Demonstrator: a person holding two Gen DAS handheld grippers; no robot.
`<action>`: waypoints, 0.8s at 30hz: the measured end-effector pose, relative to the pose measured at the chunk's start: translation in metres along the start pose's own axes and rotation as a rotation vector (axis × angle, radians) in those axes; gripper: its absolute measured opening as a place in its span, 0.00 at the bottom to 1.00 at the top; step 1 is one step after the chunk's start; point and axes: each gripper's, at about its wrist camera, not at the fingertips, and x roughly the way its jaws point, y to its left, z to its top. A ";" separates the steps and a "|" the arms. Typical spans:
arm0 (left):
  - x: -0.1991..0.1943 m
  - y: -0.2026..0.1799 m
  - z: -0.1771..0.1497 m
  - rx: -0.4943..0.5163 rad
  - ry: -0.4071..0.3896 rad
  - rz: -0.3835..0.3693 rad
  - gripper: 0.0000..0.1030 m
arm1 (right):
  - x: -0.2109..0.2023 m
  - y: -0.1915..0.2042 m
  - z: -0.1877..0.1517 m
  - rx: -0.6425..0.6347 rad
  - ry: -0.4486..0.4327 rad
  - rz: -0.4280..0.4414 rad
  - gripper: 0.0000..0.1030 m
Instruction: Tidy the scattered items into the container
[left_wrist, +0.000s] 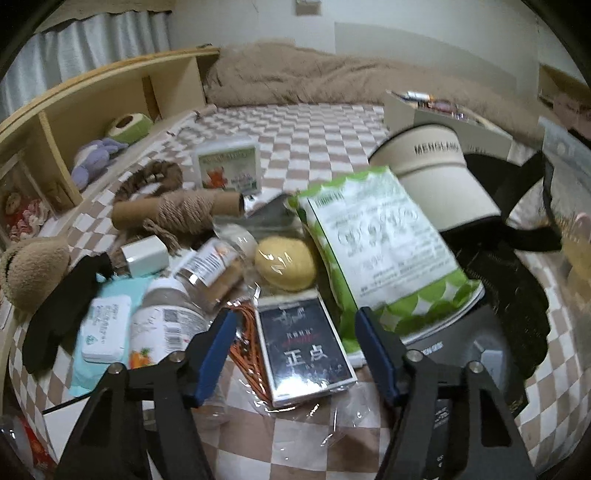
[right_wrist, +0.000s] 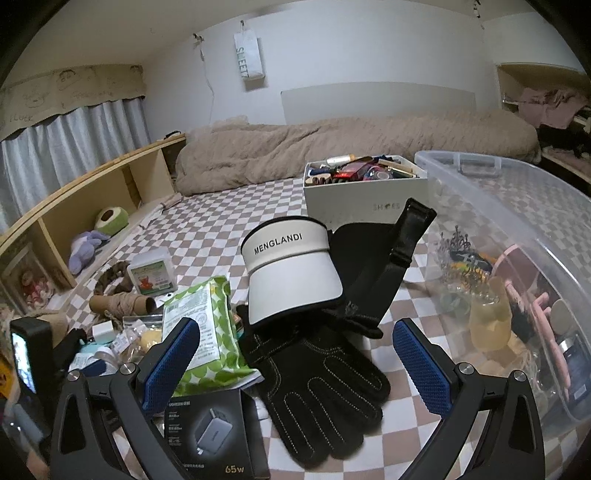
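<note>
Left wrist view, nearest first: the left gripper is spread wide and grasps nothing, its blue pads either side of a dark card box lying on a checkered bedsheet. Crinkled clear wrapping spreads under the box, its edges hard to trace. Left of it a white bottle, a wipes pack and a spice jar overlap, blurred. Behind the box sit a yellow sponge and a green-and-white pouch, the pouch covering part of a black charger box whose corner alone peeks out. Farther off lie a twine roll and a white visor.

The right wrist view shows what that one cuts off — the clear plastic container at the right, already holding a tiara, pink pieces and a glass, all smeared through its wall. The right gripper is likewise released and empty, its pads astride a black glove. The charger box reads plainly here at near left, the pouch lying partly over it. The visor rests on the glove's cuff with a black strap beside it, and a white shoe box full of small items stands beyond.
</note>
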 end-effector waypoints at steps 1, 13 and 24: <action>0.005 -0.001 -0.002 0.004 0.015 0.004 0.62 | 0.001 0.001 -0.001 -0.007 0.006 -0.002 1.00; 0.030 -0.012 -0.013 0.038 0.085 0.054 0.62 | 0.012 0.013 -0.010 -0.066 0.078 -0.042 1.00; 0.031 -0.021 -0.015 0.062 0.091 0.064 0.63 | 0.015 0.015 -0.013 -0.060 0.095 0.014 1.00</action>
